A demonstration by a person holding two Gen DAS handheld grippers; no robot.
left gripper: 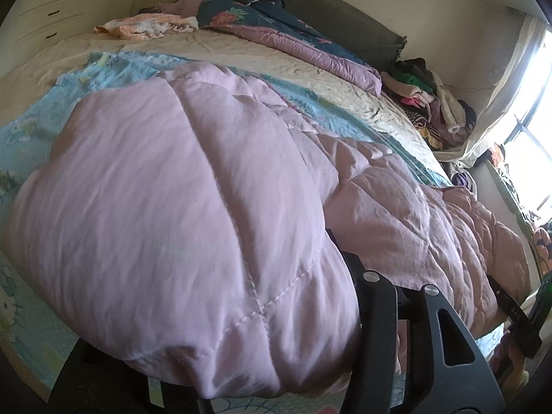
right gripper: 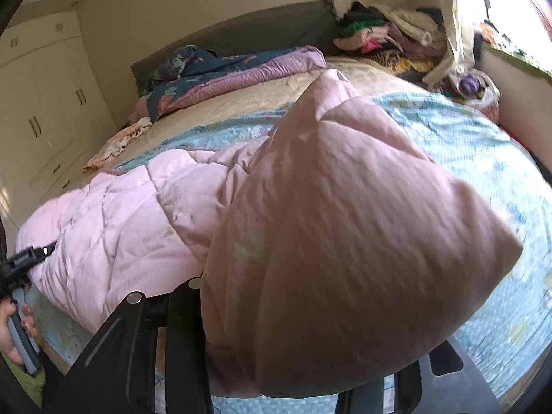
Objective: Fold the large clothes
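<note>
Two grippers are holding the pink quilt [left gripper: 179,186] at once, one per end of its near edge. Left gripper [left gripper: 310,327] is clamping a thick bunch of the padded fabric; its left finger is buried under the cloth, only the right finger [left gripper: 376,310] is showing. Right gripper [right gripper: 303,352] is doing the same with a puffed corner of the quilt [right gripper: 345,241] that is filling most of its view. Both sets of jaws are partly closed with fabric bunched between them, so I'm reading both as gripping, not free.

Quilt is lying across the near part of the bed [left gripper: 241,51], on top of a light blue printed sheet [right gripper: 465,145], and is sagging between the two held ends. It's looking doubled over already, though layers are hard to count from these angles.

Progress, my guess: early-to-mid. At least one fold is appearing to be in, edges aren't squared, and the bundle is still large. Remaining: laying it down, aligning corners, folding again. The clothes pile [left gripper: 427,100] by the window is sitting untouched.
</note>
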